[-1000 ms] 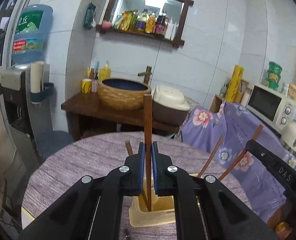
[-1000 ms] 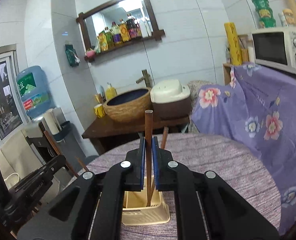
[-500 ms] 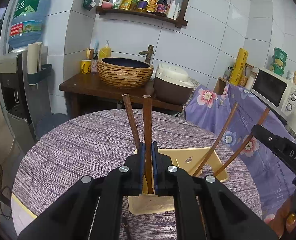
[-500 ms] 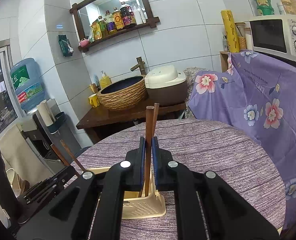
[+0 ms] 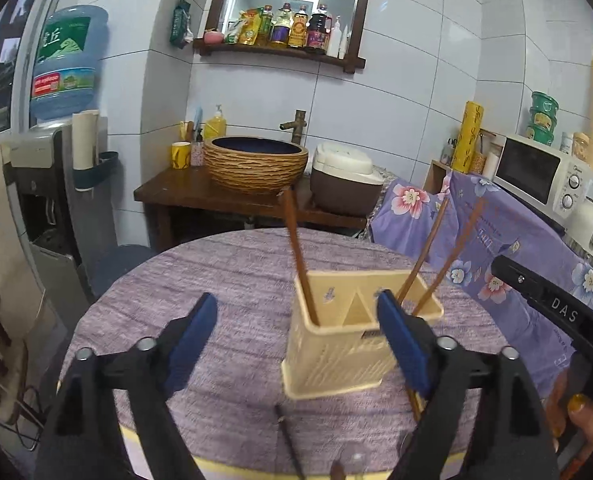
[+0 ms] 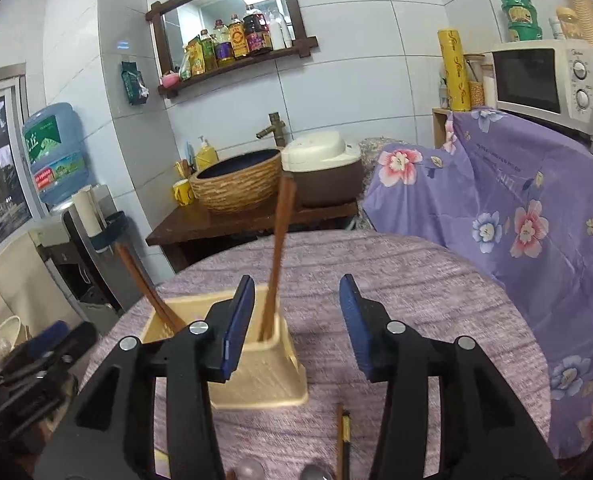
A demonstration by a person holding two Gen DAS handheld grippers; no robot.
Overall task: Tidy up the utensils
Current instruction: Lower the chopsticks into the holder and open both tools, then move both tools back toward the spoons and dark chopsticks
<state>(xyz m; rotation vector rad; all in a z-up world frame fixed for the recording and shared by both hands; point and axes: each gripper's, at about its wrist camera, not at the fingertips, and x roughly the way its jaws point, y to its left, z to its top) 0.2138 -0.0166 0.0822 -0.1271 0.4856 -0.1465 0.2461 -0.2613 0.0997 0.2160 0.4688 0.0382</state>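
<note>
Wooden chopsticks [image 6: 275,256] stand in the holder [image 6: 272,376] beyond the spread right hand-held gripper [image 6: 296,320].

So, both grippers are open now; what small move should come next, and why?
Probably lower the right gripper toward the loose chopsticks lying on the table near its edge, and close on one. Both it and the left gripper are open and empty, while other chopsticks stand in the beige holder.
</note>
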